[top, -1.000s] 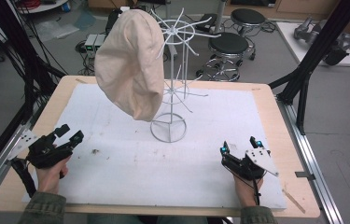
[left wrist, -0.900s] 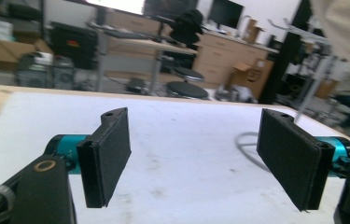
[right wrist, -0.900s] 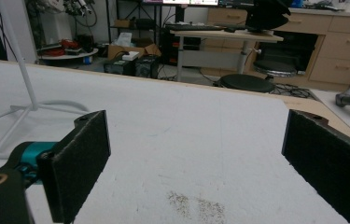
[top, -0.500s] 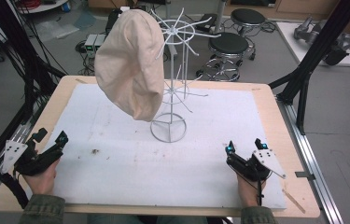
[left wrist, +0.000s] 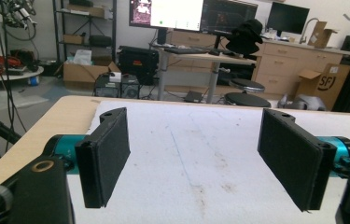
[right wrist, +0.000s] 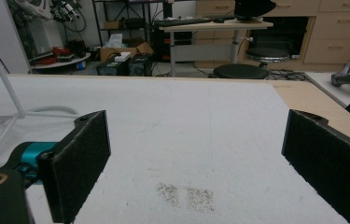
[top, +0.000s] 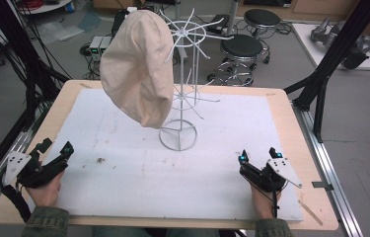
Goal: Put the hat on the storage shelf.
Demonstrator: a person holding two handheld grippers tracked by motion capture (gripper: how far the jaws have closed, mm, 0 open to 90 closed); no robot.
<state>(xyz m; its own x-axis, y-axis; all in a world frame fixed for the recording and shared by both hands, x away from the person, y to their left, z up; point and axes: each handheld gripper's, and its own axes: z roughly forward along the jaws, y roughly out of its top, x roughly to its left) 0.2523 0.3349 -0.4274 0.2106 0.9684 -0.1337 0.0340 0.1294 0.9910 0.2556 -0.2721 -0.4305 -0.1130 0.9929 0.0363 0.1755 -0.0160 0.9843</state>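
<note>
- Hat [top: 135, 69] hangs on the wire rack [top: 182, 89], which stands mid-table on the white mat [top: 172, 168].
- Left gripper [top: 56, 150] at the near-left mat edge, jaws spread wide, nothing between them.
- Right gripper [top: 259, 155] at near-right, jaws spread wide, nothing held.
- Both grippers well apart from rack and hat.
- Dark specks on the mat between the right jaws.

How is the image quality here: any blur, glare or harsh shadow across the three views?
High view: even, soft light, cap and wire stand slightly soft, no hard shadows. Left gripper view: pads sharp, monitor blown out white. Right gripper view: pads sharp, background mildly soft, no glare.
</note>
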